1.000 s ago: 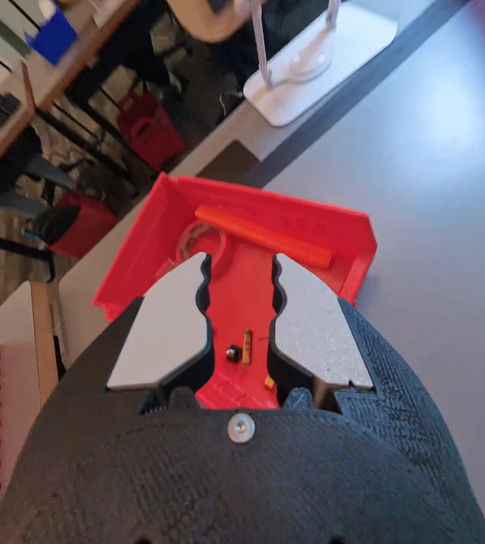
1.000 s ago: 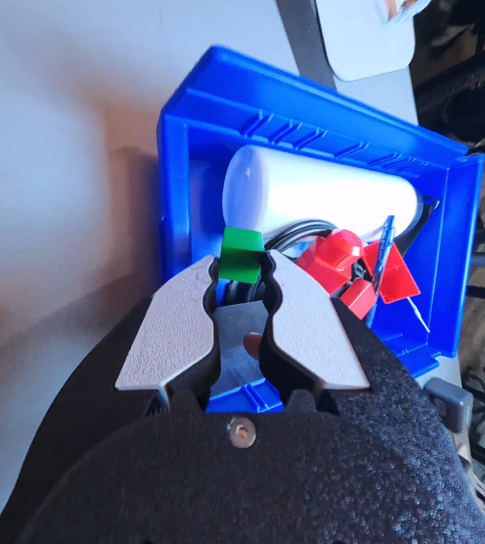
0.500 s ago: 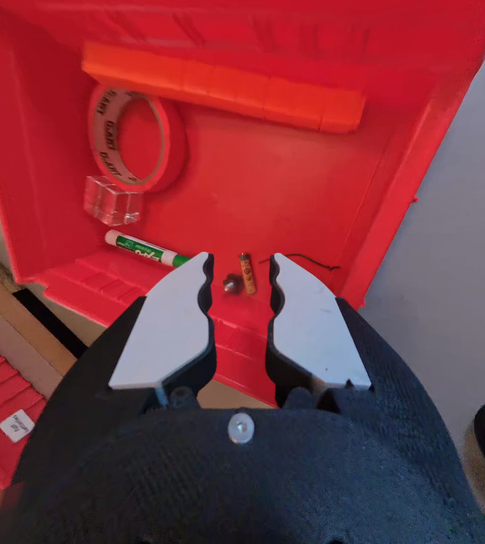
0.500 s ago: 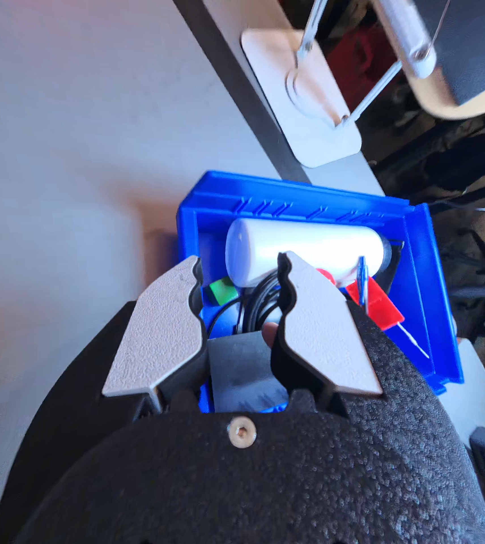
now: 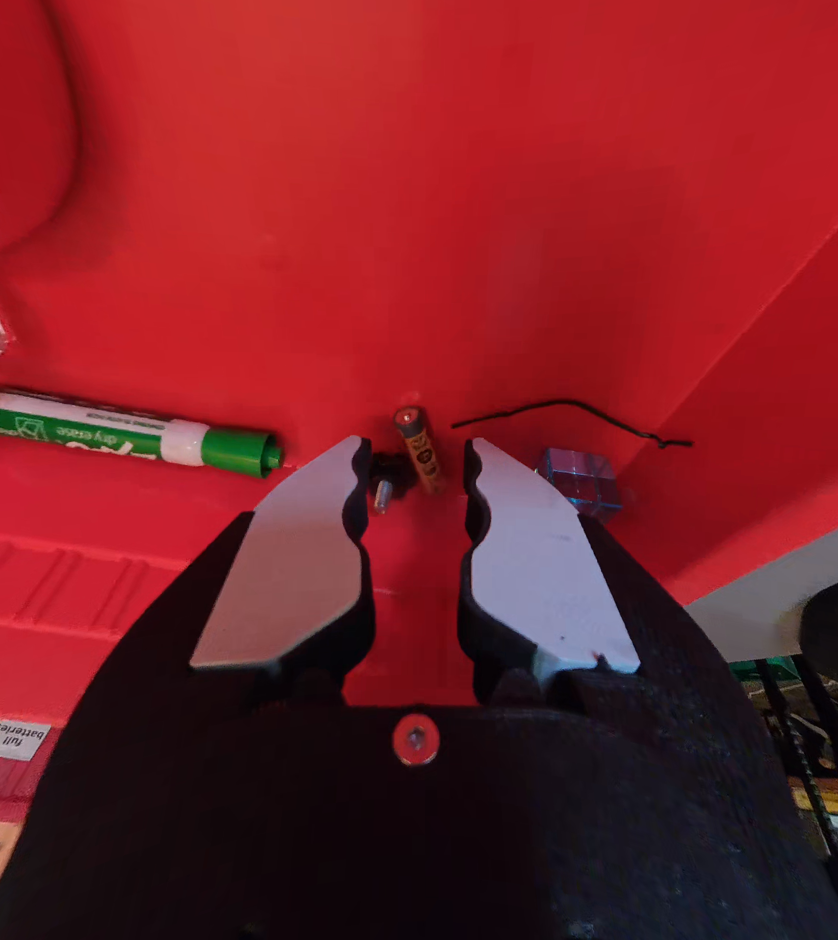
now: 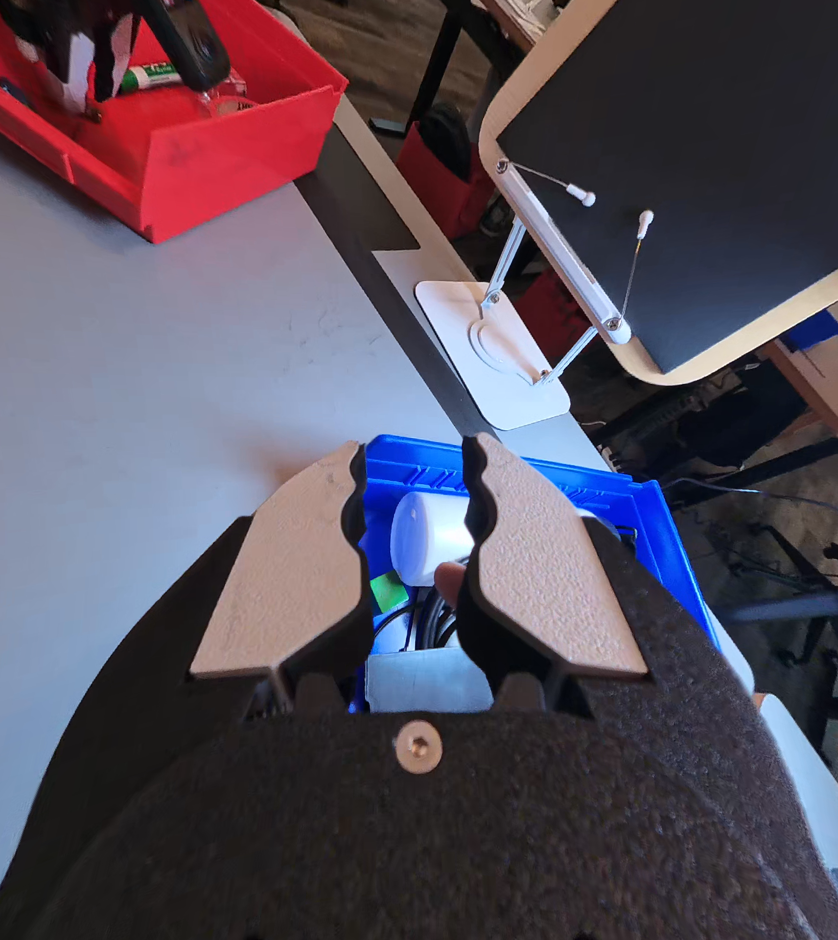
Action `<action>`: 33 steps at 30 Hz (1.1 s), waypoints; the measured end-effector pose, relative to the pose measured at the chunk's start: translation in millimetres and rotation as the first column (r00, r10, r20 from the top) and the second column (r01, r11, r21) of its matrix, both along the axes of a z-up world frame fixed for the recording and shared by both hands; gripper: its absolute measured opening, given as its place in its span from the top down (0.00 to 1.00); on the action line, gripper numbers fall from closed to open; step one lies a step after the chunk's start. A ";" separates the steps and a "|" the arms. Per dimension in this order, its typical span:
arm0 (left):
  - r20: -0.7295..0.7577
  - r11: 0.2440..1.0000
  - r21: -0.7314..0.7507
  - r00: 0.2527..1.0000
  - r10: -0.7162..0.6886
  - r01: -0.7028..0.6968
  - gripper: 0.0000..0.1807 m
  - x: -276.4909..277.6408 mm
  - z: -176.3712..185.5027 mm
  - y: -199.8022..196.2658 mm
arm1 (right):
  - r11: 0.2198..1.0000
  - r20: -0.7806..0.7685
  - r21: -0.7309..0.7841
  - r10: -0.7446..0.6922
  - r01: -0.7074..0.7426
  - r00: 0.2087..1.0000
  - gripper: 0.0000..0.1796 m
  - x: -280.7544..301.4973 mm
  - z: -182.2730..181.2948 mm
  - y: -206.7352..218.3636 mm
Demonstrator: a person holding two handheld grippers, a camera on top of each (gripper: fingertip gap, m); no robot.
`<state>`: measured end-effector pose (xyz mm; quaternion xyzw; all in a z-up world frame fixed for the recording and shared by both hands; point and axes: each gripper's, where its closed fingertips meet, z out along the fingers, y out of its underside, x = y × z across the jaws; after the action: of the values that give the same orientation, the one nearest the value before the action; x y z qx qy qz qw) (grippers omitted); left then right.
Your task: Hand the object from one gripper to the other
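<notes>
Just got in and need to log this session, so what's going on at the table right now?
A person is working two handheld grippers. The left gripper is open, down inside the red bin, its fingers on either side of a small battery and a black screw knob; nothing is grasped yet. A green marker and a clear cube lie nearby. The right gripper is open and empty above the blue bin.

Bright, even daylight fills both wide-angle views, which bend straight lines near the edges. The glossy red plastic bin (image 5: 508,203) glows saturated, its far left side soft with blur. The pale grey tabletop (image 6: 127,381) carries soft shadows, and the white cylinder (image 6: 427,534) in the blue plastic bin (image 6: 661,539) is overexposed.
</notes>
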<state>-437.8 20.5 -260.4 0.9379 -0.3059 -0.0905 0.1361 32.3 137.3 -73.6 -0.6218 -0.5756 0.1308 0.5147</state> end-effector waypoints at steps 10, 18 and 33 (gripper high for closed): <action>0.133 0.868 0.494 0.981 -0.139 0.056 0.94 42.9 70.2 56.8 | 0.996 -0.115 0.078 0.048 -0.039 0.992 0.82 -9.9 30.9 -15.2; 0.521 0.360 0.853 0.578 -0.628 -0.378 0.94 207.9 240.3 56.6 | 0.979 -0.305 0.061 0.202 -0.193 0.931 0.83 -55.2 54.8 -58.0; 0.583 0.541 0.484 -0.208 -0.786 -0.688 0.94 348.7 270.2 -6.9 | 0.915 -0.630 0.063 0.346 -0.398 0.695 0.95 -120.9 72.5 -129.2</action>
<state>-89.2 13.6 9.8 0.5035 -0.2444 0.5359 -0.6321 -88.5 8.1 -1.1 -0.4319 -0.4785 0.4545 0.6148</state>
